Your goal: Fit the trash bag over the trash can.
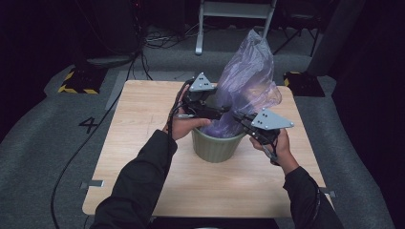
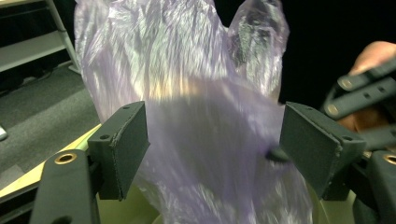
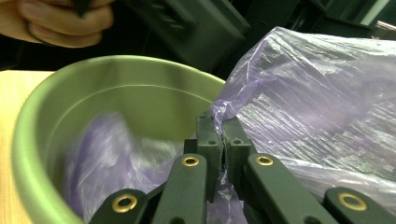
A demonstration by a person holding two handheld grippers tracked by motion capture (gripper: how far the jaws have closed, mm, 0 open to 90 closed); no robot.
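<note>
A bin with a bag in it sits mid-table, and you have one hand-held gripper on each side of it.

The bin [image 1: 218, 145] stands on the table [image 1: 143, 129], near its middle and a little toward your edge. The bag [image 1: 248, 81] sits partly inside the bin and rises up and back out of it, leaning to your right. Your left hand-held gripper [image 2: 212, 154] is at the bin's left rim, its jaws spread wide apart with the bag between them. Your right hand-held gripper [image 3: 223, 151] is at the bin's right rim, jaws pinched together on the bag's edge just above the rim. Behind the table, on the floor, stands a frame [image 1: 236, 19].
</note>
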